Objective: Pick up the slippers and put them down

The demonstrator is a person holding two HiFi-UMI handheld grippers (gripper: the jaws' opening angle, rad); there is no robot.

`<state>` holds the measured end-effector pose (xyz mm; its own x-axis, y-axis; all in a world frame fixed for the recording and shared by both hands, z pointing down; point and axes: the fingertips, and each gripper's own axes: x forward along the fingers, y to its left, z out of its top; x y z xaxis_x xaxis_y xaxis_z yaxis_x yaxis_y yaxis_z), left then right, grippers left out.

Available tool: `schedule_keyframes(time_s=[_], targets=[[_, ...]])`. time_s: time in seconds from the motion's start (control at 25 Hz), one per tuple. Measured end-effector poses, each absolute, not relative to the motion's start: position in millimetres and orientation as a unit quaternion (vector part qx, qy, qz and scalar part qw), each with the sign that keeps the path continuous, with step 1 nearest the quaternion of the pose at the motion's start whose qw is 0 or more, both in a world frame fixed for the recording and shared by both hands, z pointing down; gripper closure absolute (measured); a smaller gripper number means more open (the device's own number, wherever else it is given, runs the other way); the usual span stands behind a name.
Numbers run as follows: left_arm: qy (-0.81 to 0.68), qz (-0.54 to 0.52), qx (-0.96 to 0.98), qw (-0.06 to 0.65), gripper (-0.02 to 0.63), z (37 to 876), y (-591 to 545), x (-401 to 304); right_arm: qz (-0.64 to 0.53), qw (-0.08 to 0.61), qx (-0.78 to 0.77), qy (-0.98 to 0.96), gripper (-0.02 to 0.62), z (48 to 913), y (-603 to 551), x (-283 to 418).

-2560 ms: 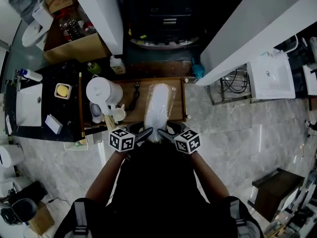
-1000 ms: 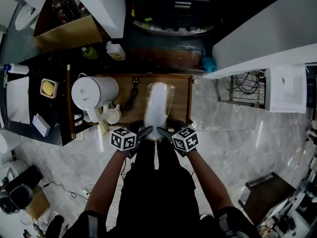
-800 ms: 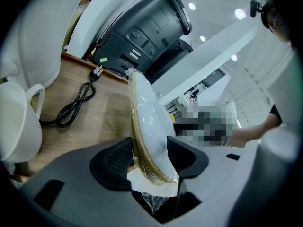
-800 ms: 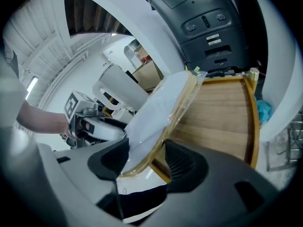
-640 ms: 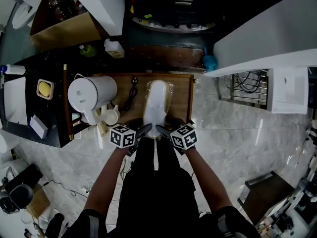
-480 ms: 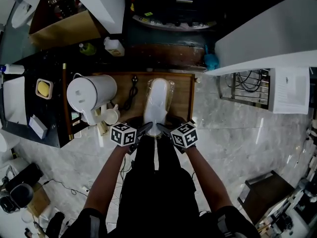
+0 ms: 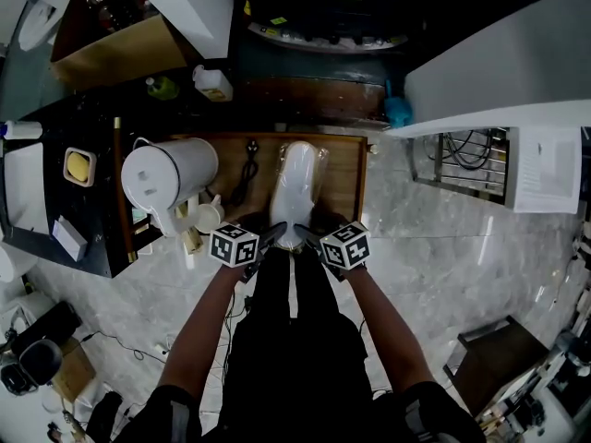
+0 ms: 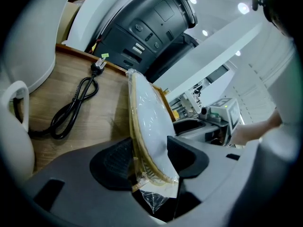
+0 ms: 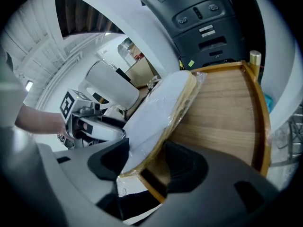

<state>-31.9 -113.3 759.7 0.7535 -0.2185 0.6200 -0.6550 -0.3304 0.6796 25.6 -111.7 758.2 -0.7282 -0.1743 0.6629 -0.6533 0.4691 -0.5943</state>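
Note:
A pack of white slippers (image 7: pixel 295 187) in clear plastic lies lengthwise over the wooden tabletop (image 7: pixel 343 178). Both grippers hold its near end. My left gripper (image 7: pixel 274 237) is shut on the pack's left edge, and in the left gripper view the slippers (image 8: pixel 149 122) stand on edge, pinched in the left gripper (image 8: pixel 149 157). My right gripper (image 7: pixel 303 237) is shut on the right edge; in the right gripper view the slippers (image 9: pixel 156 112) slant up from the right gripper (image 9: pixel 147 162). Whether the far end touches the wood I cannot tell.
A black power cord (image 7: pixel 247 175) lies left of the pack on the wood. A white kettle (image 7: pixel 166 173) and mugs (image 7: pixel 208 218) stand further left. A dark appliance (image 7: pixel 323 7) sits behind the table. The black counter (image 7: pixel 92 206) at left carries a soap dish (image 7: pixel 78 164).
Both grippers keep their hold on the pack's near end. The pack and grippers have edged slightly toward the table, and the head view has shifted a little.

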Motion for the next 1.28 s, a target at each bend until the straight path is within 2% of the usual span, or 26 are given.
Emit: schedule_keyframes(time_s=[0.72, 1.28], targets=[[-0.285, 0.233, 0.772, 0.518, 0.38, 781.2, -110.8, -37.0, 0.43, 0.292, 0.255, -0.815, 0.351, 776.5, -109.5, 24.9], [-0.303, 0.23, 0.778, 0.499, 0.377, 755.4, -122.5, -50.6, 0.413, 0.295, 0.278, -0.816, 0.351, 749.5, -112.8, 35.6]])
